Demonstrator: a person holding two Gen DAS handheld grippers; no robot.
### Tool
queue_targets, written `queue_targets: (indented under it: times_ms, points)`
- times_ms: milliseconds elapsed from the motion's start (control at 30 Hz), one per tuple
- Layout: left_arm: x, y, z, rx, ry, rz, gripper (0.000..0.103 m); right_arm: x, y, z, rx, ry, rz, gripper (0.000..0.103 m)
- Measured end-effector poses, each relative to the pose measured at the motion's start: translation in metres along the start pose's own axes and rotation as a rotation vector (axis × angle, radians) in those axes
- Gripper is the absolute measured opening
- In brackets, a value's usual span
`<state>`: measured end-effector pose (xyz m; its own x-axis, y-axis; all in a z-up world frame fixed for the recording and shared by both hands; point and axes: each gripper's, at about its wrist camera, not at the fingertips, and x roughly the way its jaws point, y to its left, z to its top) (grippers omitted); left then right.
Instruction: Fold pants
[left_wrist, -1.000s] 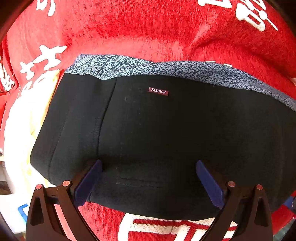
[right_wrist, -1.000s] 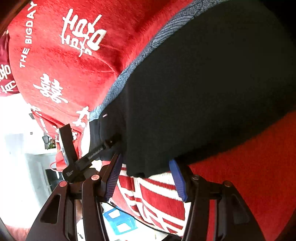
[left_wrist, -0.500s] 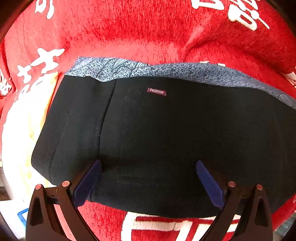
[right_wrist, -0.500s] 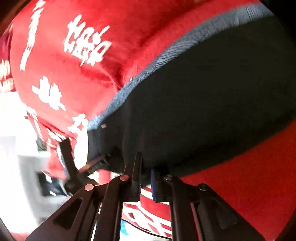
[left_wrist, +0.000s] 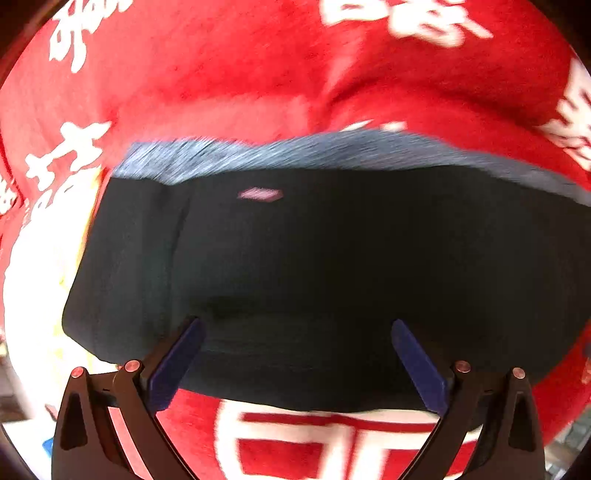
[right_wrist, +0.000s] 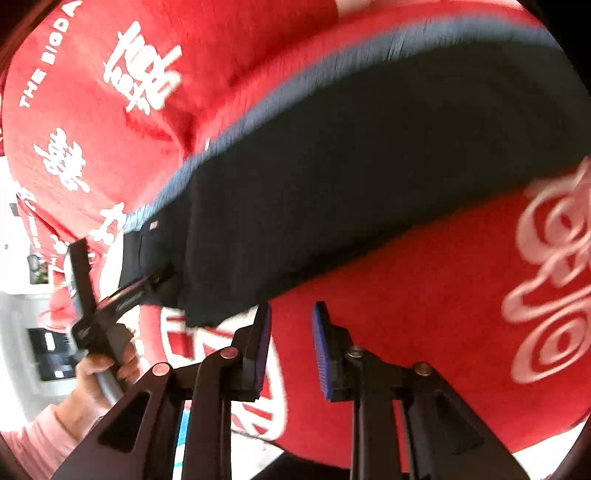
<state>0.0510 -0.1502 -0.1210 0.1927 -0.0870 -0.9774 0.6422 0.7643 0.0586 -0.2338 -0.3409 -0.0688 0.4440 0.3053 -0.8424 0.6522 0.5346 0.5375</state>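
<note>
Left wrist view looks almost straight down on the black pants (left_wrist: 332, 266), folded into a wide band lying flat on the red blanket (left_wrist: 229, 74) with white characters. Their long axis runs left to right across this view, and a blue-grey patterned strip (left_wrist: 295, 151) peeks out along the far edge. A small pink label (left_wrist: 260, 194), blurred, sits near that far edge, left of centre. The left hand-held gripper (left_wrist: 297, 326) hangs over the near edge of the pants, blue pads spread wide and released, gripping nothing.

Over in the right wrist view, the pants (right_wrist: 351, 177) stretch as a long diagonal band from lower left up to upper right. The right hand-held gripper (right_wrist: 291, 314) sits just off their near edge, over bare red blanket (right_wrist: 424, 314); its jaws have just been opening and now stand a little apart, with no cloth between them. At lower left, the person's left hand (right_wrist: 99, 373) in a pink sleeve (right_wrist: 37, 439) holds the other gripper at the pants' left end.
</note>
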Motion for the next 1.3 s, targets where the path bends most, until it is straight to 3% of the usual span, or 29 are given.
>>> queue_targets:
  times_ms: [100,233,300,333,433,533,667,800,1000,1300]
  points:
    - [-0.005,-0.032,0.005,0.033,-0.002,-0.056,0.102,-0.014,0.003,0.027,-0.055,-0.073,-0.075,0.043]
    - [0.005,-0.064,0.008,0.049,0.017,-0.059,0.102,-0.010,0.003,0.057,-0.126,-0.103,-0.215,0.046]
    - [0.015,-0.069,0.003,0.035,0.027,-0.056,0.103,0.000,-0.005,0.059,-0.146,-0.073,-0.320,0.045]
    - [0.016,-0.066,0.001,0.010,0.018,-0.070,0.103,0.003,-0.010,0.057,-0.153,-0.060,-0.332,0.046]
    - [0.020,-0.059,0.002,-0.027,0.042,-0.110,0.103,0.000,-0.011,0.048,-0.199,-0.081,-0.338,0.045]
    - [0.020,-0.065,0.006,0.018,0.028,-0.069,0.103,0.000,-0.010,0.046,-0.217,-0.080,-0.354,0.046]
    - [0.016,-0.078,0.006,0.064,-0.001,-0.016,0.103,0.007,-0.004,0.051,-0.175,-0.067,-0.315,0.066]
    - [0.020,-0.074,0.008,0.031,0.023,-0.040,0.103,0.013,0.005,0.046,-0.188,-0.064,-0.350,0.073]
    - [0.024,-0.071,0.010,0.061,0.026,-0.045,0.103,0.013,0.014,0.040,-0.192,-0.075,-0.402,0.073]
    - [0.025,-0.070,0.012,0.059,0.045,-0.029,0.103,-0.002,-0.003,0.037,-0.128,-0.085,-0.323,0.073]
